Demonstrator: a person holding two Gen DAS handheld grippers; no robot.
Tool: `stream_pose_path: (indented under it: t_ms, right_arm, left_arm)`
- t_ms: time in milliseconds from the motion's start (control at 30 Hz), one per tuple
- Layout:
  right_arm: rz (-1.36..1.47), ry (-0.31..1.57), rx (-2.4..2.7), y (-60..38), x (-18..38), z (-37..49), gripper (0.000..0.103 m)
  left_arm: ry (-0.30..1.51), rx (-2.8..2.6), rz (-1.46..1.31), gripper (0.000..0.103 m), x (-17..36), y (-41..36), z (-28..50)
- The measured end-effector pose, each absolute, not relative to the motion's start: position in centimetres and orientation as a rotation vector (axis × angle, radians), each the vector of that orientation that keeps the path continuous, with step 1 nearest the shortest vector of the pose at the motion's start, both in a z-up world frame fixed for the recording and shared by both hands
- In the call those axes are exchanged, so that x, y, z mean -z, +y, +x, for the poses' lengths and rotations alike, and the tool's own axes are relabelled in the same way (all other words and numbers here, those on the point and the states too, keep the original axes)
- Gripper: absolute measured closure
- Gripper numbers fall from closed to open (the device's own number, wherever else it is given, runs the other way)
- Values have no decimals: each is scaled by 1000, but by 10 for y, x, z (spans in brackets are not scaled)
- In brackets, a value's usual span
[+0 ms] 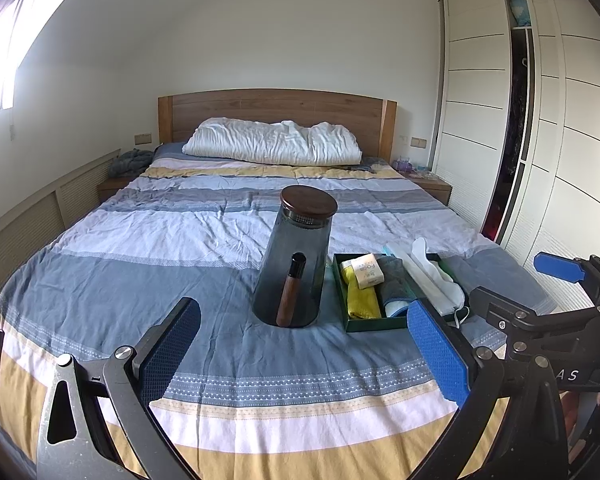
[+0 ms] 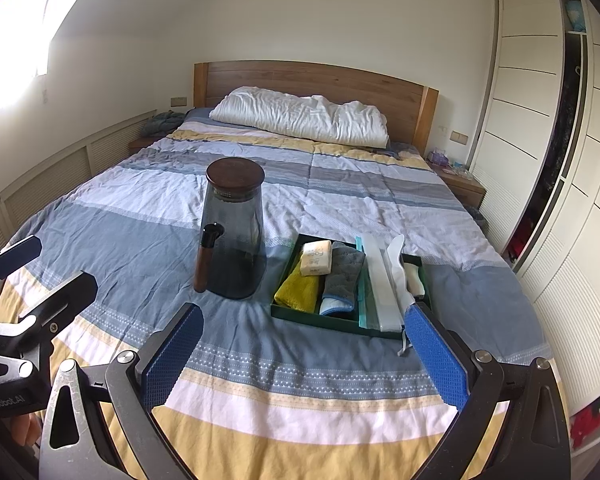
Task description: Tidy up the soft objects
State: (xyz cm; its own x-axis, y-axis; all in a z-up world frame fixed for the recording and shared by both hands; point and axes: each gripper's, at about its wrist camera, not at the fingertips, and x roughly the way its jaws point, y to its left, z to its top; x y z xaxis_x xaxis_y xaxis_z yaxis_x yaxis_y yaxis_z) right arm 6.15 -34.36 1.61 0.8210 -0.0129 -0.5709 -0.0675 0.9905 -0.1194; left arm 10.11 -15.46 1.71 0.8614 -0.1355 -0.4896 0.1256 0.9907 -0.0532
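Tray [image 2: 284, 309] of soft items sits on the bed [image 2: 340, 200], right of the dark jug [image 2: 234, 236]. Yellow cloth [image 2: 296, 290], grey mitt [image 2: 342, 276] and white mask [image 2: 392, 280] lie with long axes running away from the grippers. Right gripper [image 2: 304, 356] released, empty, tray just ahead and slightly right: nearer by my reckoning. Left gripper [image 1: 304, 352] also released, facing the jug.

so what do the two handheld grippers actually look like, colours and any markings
Both match: the left gripper and right gripper have two flat fingers faced with blue dimpled pads, carried on black angular arms with silver round bolts and grey metal brackets with triangular cut-outs. White lettering reading GenRobot.AI marks the left gripper's body.
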Motion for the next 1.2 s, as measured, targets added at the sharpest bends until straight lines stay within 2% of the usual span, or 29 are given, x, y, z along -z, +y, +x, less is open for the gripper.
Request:
stream_pose_path:
  t_ms: [1200]
  right_arm:
    - [-146,616,-47,-348,-13,66,0]
  left_arm:
    - [537,148,-15,1,-12,-153,104]
